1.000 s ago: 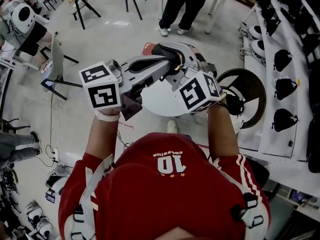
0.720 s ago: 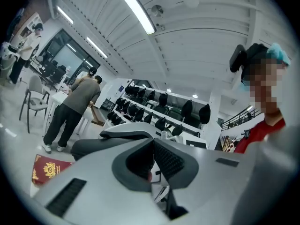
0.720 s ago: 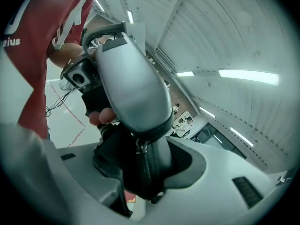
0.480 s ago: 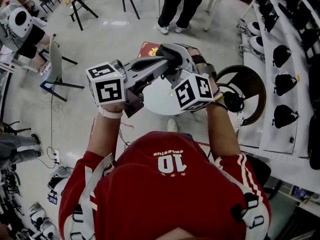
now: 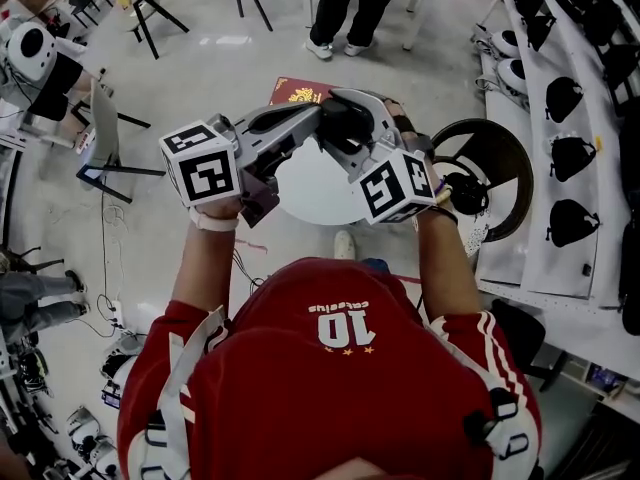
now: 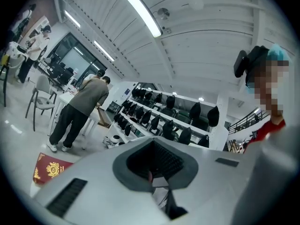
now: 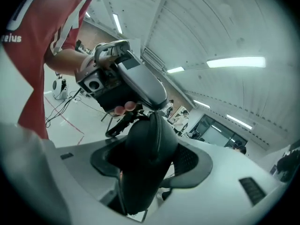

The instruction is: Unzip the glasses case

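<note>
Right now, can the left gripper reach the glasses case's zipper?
Probably yes: the left gripper meets the glasses case's top end, right on the zipper line, with nothing between them.

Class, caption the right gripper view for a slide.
Glasses case held between the right gripper's jaws, which have just been opening.

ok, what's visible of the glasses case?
The glasses case is a black, rounded, hard-looking shell with a zip seam along its edge, apparently shut. It is up in the air over the white round table, between the right gripper's jaws, which have just been opening. The left gripper's tip meets its upper end.
</note>
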The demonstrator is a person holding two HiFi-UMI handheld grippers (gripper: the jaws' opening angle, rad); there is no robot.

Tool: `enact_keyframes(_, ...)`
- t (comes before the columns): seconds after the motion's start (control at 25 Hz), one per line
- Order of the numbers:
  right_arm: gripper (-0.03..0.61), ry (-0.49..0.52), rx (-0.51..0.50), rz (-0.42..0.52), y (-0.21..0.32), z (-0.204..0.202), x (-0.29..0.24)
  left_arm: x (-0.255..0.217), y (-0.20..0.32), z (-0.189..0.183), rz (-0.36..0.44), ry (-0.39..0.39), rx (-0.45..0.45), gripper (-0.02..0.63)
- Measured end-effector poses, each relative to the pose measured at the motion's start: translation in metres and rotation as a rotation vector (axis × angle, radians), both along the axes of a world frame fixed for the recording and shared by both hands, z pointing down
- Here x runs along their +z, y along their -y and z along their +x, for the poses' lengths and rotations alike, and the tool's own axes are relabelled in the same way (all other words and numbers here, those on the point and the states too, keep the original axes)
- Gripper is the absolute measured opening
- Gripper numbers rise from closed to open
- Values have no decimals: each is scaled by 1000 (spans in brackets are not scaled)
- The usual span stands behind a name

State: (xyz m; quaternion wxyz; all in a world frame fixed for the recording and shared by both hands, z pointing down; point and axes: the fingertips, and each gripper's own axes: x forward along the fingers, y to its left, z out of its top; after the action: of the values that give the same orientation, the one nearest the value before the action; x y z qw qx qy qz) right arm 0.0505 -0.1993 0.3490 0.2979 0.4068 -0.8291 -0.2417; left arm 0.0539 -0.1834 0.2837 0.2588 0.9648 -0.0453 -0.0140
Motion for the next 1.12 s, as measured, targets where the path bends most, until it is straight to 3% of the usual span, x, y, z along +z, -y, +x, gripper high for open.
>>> enact_keyframes(0.28, 255, 168, -15, -27, -3, 27, 3, -34, -13, 13, 45, -49, 86, 8)
enact_keyframes(0.48, 253, 276, -41, 38, -3, 40, -21, -56, -14, 20, 49, -103, 122, 8)
enact_keyframes(0.8, 227, 232, -10, -12, 0, 54, -19, -52, -3, 20, 70, -80, 76, 8)
enact_keyframes(1.12, 198, 124, 71, -140, 17, 57, 10, -33, 2, 33, 125, 29, 41, 9)
